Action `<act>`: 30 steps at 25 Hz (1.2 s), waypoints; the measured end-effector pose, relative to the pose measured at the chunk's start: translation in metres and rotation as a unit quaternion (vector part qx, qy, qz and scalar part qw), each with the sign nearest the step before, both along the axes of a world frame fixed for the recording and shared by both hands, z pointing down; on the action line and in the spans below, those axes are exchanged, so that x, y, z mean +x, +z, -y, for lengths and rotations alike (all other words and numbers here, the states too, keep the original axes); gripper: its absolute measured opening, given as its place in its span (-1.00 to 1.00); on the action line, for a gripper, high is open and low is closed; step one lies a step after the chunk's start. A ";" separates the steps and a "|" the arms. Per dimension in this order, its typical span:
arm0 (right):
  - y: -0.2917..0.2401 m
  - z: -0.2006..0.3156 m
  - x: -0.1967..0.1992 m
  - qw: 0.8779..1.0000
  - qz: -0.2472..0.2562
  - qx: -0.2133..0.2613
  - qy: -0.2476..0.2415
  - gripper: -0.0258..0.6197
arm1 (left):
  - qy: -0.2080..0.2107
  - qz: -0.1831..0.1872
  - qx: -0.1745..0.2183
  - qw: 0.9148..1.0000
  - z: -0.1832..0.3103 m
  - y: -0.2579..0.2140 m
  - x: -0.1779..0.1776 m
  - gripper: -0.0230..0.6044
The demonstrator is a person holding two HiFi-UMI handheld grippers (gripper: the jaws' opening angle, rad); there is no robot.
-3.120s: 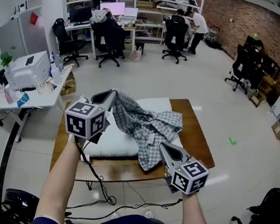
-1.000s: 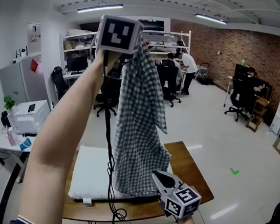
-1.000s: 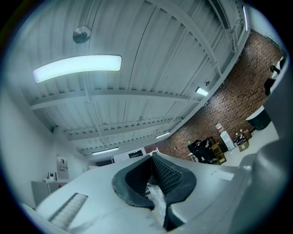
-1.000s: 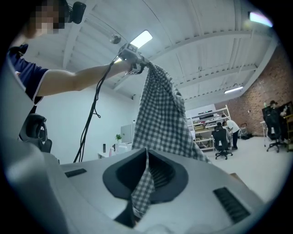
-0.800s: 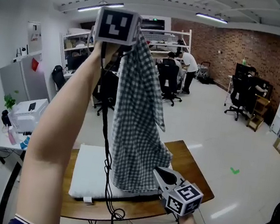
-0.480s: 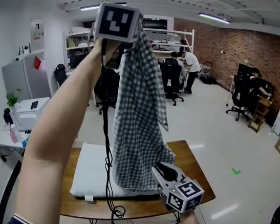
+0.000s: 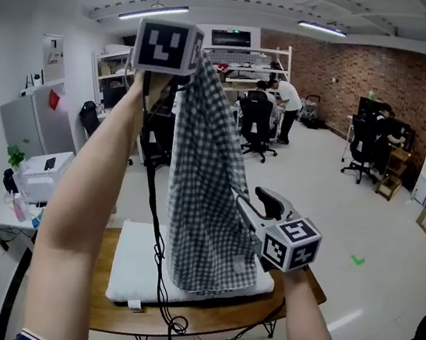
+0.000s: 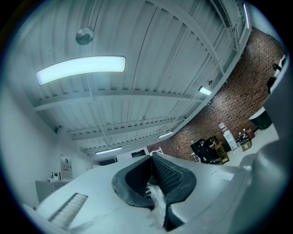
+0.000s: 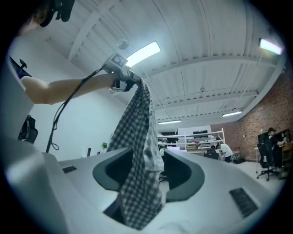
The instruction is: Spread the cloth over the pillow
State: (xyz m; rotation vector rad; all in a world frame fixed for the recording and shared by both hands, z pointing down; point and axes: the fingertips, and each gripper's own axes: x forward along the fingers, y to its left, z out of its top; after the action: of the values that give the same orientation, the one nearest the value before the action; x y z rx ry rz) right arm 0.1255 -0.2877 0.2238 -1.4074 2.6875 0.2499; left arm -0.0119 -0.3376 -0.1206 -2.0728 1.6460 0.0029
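The cloth (image 7: 207, 180) is held up high by one corner, at the upper left of the head view. That corner is pinched tight in the left gripper (image 8: 152, 171), which is closed on it. The rest of the cloth is left to hang straight down. Its bottom edge is seen just over the pillow (image 7: 133, 260), which is laid on the desk (image 7: 176, 321) at the lower middle. Whether the two touch cannot be told.

The right gripper (image 7: 255, 203) is seen at the middle right, by the right edge of the cloth. Its jaws have just been opening and are now spread wide. In the right gripper view, a fold of cloth is seen between them, but it is not squeezed.

The cloth is judged to be soft, thin and light, so it can flop and bunch up. It is best held by its corners. A second corner probably has to be taken so it can be pulled flat.
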 end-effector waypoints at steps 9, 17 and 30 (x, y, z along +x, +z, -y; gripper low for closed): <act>-0.001 0.037 -0.016 0.998 -0.048 -0.029 0.002 -0.91 | -0.010 -0.004 -0.013 1.000 0.005 0.009 -0.008 -0.87; -0.060 0.050 0.035 0.998 -0.040 0.005 0.047 -0.91 | -0.049 -0.020 -0.036 0.998 0.015 0.031 -0.065 -0.87; -0.153 0.079 0.049 0.994 -0.051 0.015 0.095 -0.91 | -0.055 -0.099 -0.123 0.986 0.029 0.125 -0.156 -0.87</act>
State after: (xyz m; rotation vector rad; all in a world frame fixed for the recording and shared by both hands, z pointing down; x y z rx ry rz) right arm 0.1742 -0.3667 0.0713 -1.6867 2.6163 0.3862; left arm -0.1678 -0.3670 0.0040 -2.2177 1.9666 -0.0342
